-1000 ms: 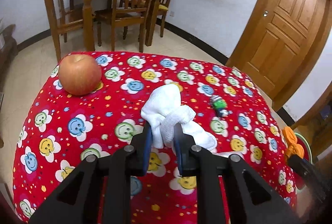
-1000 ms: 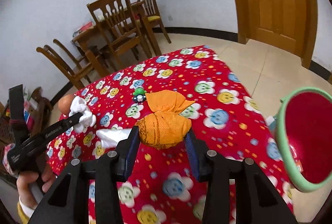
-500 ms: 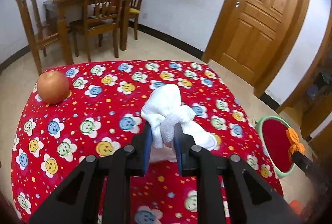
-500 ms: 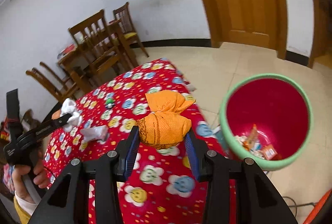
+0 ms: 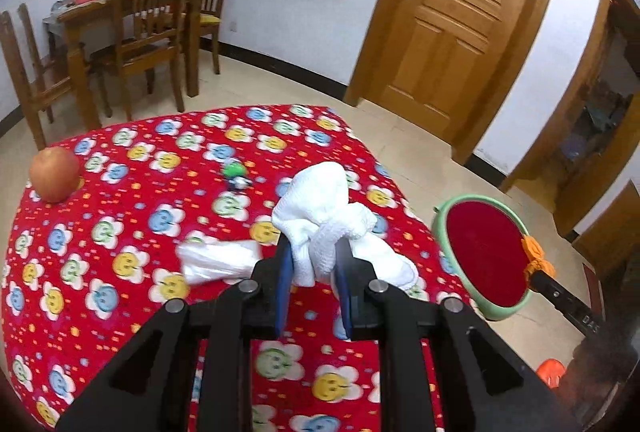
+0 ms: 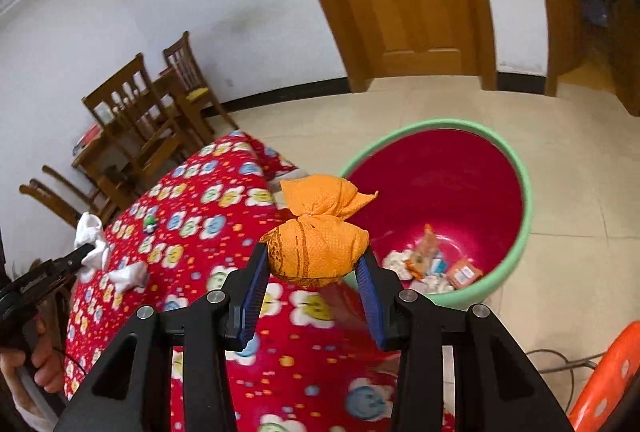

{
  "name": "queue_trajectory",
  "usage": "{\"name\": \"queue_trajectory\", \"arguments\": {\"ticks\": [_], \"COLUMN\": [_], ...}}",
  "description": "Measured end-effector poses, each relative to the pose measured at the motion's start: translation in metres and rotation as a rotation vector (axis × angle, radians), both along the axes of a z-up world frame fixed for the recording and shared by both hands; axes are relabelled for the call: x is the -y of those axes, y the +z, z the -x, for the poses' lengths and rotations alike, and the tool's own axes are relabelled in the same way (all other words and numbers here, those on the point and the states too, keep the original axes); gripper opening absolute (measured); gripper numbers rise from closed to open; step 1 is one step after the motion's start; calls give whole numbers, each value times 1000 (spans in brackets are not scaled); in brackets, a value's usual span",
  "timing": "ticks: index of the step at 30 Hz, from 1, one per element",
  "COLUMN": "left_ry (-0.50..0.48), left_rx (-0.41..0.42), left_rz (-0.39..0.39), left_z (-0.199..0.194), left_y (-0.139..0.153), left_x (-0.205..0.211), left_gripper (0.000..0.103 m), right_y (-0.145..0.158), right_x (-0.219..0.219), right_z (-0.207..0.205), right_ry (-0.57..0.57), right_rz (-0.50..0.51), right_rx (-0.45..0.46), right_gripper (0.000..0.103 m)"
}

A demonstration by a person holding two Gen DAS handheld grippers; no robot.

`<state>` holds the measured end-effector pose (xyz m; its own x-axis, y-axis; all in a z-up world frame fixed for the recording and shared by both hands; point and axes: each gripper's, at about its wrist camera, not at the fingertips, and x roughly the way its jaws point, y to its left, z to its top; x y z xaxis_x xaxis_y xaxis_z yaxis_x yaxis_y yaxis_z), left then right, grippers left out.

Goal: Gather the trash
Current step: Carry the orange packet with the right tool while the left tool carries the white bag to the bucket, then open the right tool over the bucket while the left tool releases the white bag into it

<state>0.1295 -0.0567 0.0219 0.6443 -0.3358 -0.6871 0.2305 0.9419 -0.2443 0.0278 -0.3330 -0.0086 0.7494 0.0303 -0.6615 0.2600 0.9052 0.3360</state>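
My left gripper (image 5: 314, 252) is shut on a knotted white cloth (image 5: 320, 207) and holds it above the red smiley tablecloth (image 5: 120, 232). My right gripper (image 6: 312, 264) is shut on a knotted orange cloth bundle (image 6: 316, 244), held over the table's edge, next to the green-rimmed red bin (image 6: 516, 167) on the floor. The bin holds several wrappers (image 6: 436, 264). In the left wrist view the bin (image 5: 440, 232) stands right of the table, with the orange bundle (image 5: 534, 252) over its rim. A white plastic bag (image 5: 216, 260) lies on the table.
An apple (image 5: 54, 173) sits at the table's far left. A small green toy (image 5: 236, 173) lies mid-table. Wooden chairs and a table (image 5: 140, 31) stand behind, a wooden door (image 5: 452, 15) to the right. An orange stool (image 6: 608, 380) is at the lower right.
Both grippers have swung right toward the bin with their cloths. The orange bundle went from over the table to the bin's near rim. The white bag has come into the left view.
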Motion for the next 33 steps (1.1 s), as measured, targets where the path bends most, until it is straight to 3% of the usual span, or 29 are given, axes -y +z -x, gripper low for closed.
{"name": "queue_trajectory", "arguments": {"ticks": [15, 26, 33], "left_ry": [-112, -176, -216], "left_rx": [-45, -57, -57], "left_rz": [-11, -31, -44], "left_z": [6, 4, 5], "left_y": [-12, -17, -19], "left_x": [59, 91, 112], "left_gripper": [19, 19, 19], "right_y": [-26, -36, -37], "right_x": [49, 73, 81], "right_z": [13, 20, 26], "right_ry": [-104, -140, -148], "right_rz": [-33, -79, -86], "right_rx": [-59, -60, -54], "right_gripper": [50, 59, 60]}}
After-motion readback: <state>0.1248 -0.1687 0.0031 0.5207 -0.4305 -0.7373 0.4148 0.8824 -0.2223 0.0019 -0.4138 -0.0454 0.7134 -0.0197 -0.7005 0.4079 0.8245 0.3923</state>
